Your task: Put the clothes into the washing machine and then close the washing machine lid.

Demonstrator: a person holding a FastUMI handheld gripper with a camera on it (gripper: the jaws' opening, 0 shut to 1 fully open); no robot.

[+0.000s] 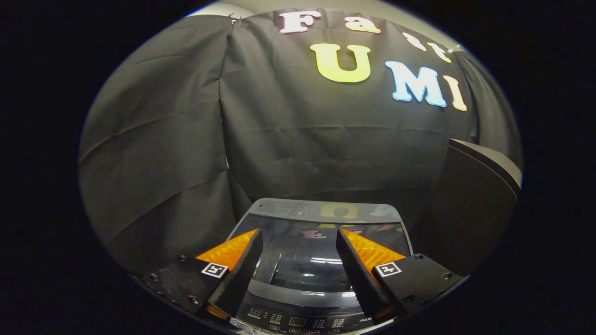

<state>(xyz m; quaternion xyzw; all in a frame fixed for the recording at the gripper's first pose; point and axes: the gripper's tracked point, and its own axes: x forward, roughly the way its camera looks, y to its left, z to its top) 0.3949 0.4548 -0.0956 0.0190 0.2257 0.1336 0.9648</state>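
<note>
Tongs (298, 242) released: the two fingers stand well apart with nothing between them, tips angled in over the washer. Directly below and ahead of them sits the dark grey top-loading washing machine (321, 211), seen from above its front edge. Its glossy dark glass lid (302, 260) lies flat and closed across the top, spanning the gap between the fingers and reflecting ceiling lights and the wall behind. Both fingertips (253, 237) sit over the lid's left and right portions; can't tell whether they touch the glass or just hover above it. The strip of control panel with small buttons and a display (298, 321) runs along the near edge of the machine, just under the finger bases. Rear of the machine's top is a matte grey band (298, 207) just beyond the lid, butting up near the black cloth booth wall (186, 139), which hangs in creased panels behind and to the left. To the right of the machine, beside the right finger and well apart from the lid, stands a dark flat-sided box-like object with a lighter grey top edge (475, 195); can't tell what it is. A square black-and-white marker tag (214, 270) sits on each finger mount. Whether clothes are in the drum can't be told through the glass.
</note>
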